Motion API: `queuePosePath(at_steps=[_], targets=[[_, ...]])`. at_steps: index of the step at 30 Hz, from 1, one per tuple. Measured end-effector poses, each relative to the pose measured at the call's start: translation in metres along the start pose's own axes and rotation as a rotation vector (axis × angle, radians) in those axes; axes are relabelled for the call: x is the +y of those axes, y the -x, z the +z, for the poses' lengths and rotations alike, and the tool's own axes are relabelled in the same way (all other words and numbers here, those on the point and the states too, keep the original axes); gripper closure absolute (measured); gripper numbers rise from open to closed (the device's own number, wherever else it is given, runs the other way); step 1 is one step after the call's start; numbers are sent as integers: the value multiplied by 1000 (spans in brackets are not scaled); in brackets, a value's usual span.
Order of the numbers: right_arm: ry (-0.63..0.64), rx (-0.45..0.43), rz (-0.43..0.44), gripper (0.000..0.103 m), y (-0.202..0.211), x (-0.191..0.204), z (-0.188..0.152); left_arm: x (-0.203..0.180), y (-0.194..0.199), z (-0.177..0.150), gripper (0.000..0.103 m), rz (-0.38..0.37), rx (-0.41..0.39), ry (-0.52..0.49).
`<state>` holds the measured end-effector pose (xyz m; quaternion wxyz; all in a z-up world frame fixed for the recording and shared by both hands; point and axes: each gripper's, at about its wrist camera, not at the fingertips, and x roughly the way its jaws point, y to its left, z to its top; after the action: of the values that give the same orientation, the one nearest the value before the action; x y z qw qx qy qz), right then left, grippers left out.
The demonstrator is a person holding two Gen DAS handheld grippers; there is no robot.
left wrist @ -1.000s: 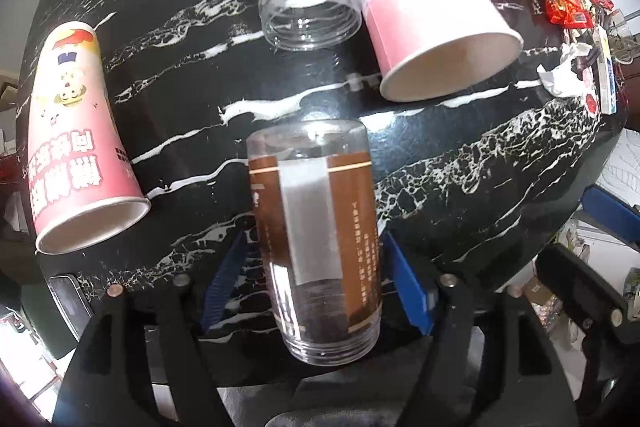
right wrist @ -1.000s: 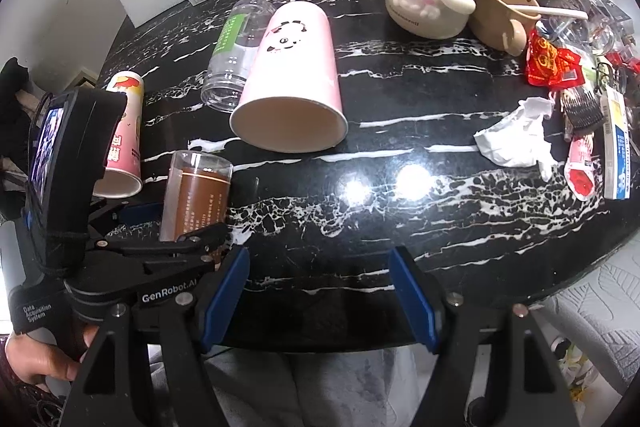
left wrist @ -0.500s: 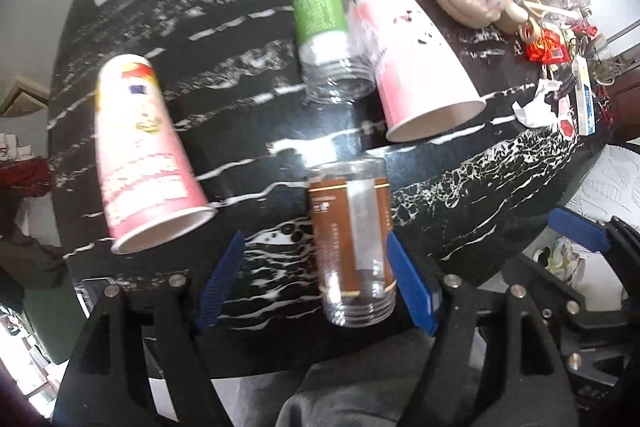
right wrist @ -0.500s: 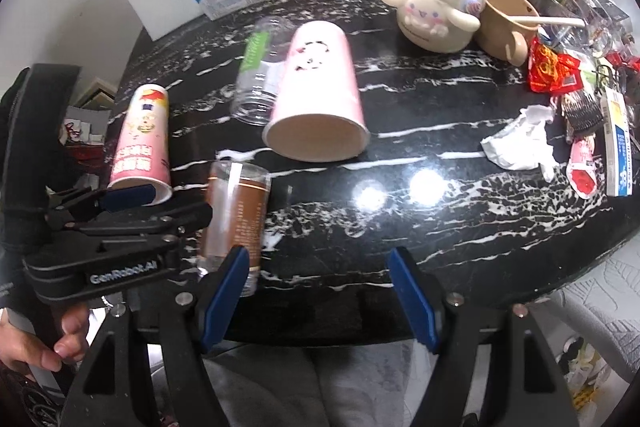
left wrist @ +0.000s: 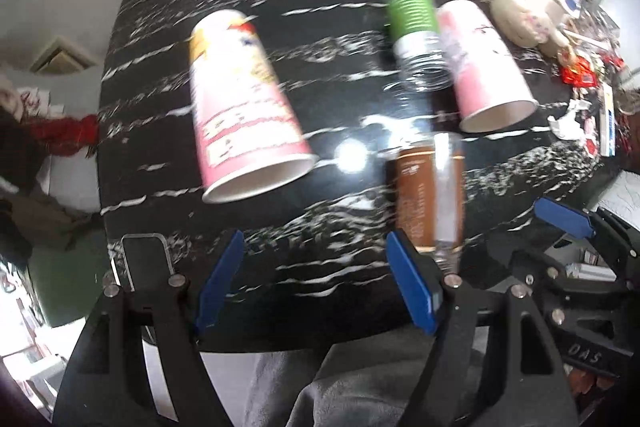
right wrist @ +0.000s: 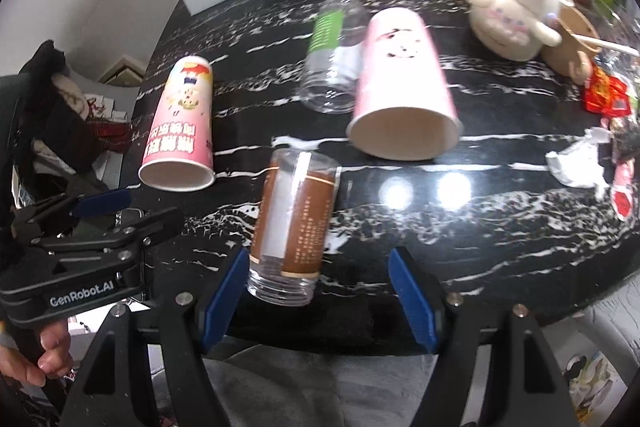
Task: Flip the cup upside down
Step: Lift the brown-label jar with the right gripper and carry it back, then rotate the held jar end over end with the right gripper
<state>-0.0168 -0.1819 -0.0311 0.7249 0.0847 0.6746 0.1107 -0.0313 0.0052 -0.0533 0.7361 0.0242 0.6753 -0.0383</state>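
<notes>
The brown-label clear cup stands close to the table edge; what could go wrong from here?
1. The brown-label clear cup stands near the table edge; a knock might send it off.
2. The right gripper is open, with one finger beside the cup; closing off-centre might tip it.
3. The left gripper is open, its finger near the cup; the grippers might collide.
</notes>
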Motion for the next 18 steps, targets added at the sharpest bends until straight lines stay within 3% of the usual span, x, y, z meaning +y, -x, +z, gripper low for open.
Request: queuePosePath(at_steps=[6,18], targets=[[11,38,18,31,-28,16,10,32,-11,-14,30,0,32,75],[-16,76,10,31,-69,27,34,54,-27,-7,30,0,42,99]])
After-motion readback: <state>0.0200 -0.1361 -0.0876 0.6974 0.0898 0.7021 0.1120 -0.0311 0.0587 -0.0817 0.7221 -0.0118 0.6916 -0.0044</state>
